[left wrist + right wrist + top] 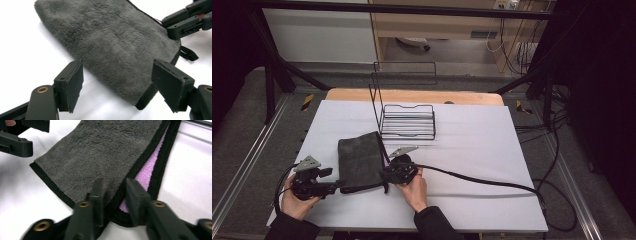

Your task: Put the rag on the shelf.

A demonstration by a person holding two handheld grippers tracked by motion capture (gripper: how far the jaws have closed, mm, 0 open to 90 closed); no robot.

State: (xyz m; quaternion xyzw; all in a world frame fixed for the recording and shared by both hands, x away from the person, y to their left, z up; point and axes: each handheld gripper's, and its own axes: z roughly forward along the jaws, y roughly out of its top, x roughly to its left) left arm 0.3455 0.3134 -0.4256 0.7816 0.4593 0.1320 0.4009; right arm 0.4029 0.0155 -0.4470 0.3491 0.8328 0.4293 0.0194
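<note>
A folded grey towel (pixel 361 161) lies on the white tabletop (pixel 472 150) before a wire rack (pixel 408 121). The right hand-held gripper (pixel 113 195) pinches its black-edged corner; the left hand-held gripper (pixel 117 80) stands wide at the opposite corner, pads not touching.

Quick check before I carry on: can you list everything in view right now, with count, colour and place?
towel: one, folded, grey with black trim and a lilac inner face, on the near left part of the sheet
wire rack: one, black, behind the towel, with a tall wire frame at its left end
sheet: one, white, covering the table
table: one, wooden edge showing at the far side
cables: black, trailing right across the sheet
left claw: one, black, open around the towel's near corner
right claw: one, black, jaws at the towel's trimmed edge
hands: two, dark sleeves, bottom of high view
</note>
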